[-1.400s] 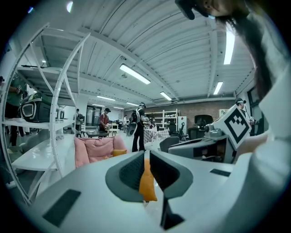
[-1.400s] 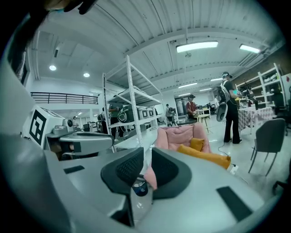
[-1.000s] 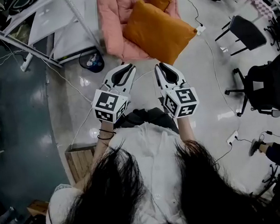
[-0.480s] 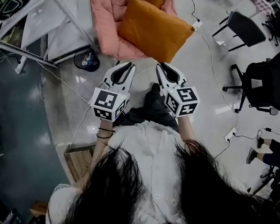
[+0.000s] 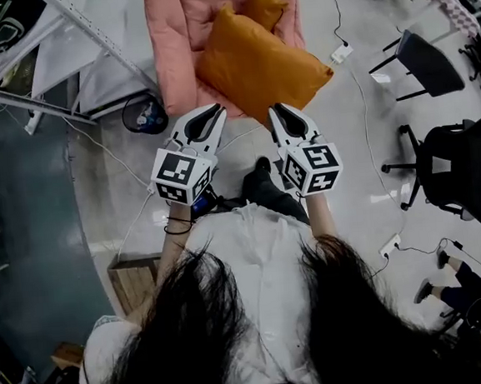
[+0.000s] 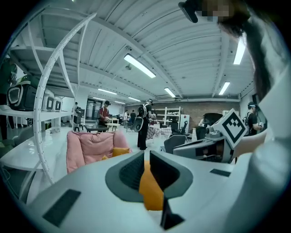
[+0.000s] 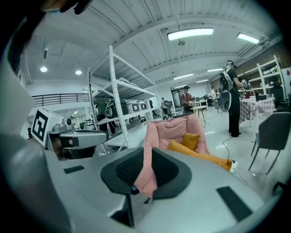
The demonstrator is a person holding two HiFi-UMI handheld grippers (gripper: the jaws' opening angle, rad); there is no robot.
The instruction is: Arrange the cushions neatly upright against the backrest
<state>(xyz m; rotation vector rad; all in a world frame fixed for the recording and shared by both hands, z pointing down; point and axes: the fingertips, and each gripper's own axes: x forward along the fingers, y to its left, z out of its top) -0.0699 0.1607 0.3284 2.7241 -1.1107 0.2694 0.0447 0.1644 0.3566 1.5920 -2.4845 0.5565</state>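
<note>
Your left tool (image 5: 215,110) and right tool (image 5: 277,109) are both closed and empty, held short of the soft, padded pink chair (image 5: 170,51). On its seat a plump, square orange cushion (image 5: 259,64) lies flat, overhanging the front edge. A smaller cushion (image 5: 263,5) stands against the backrest.

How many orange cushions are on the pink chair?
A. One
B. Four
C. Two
C: a big cushion lies across the seat of the pink chair, and a small cushion sits behind it, by the backrest.
</note>
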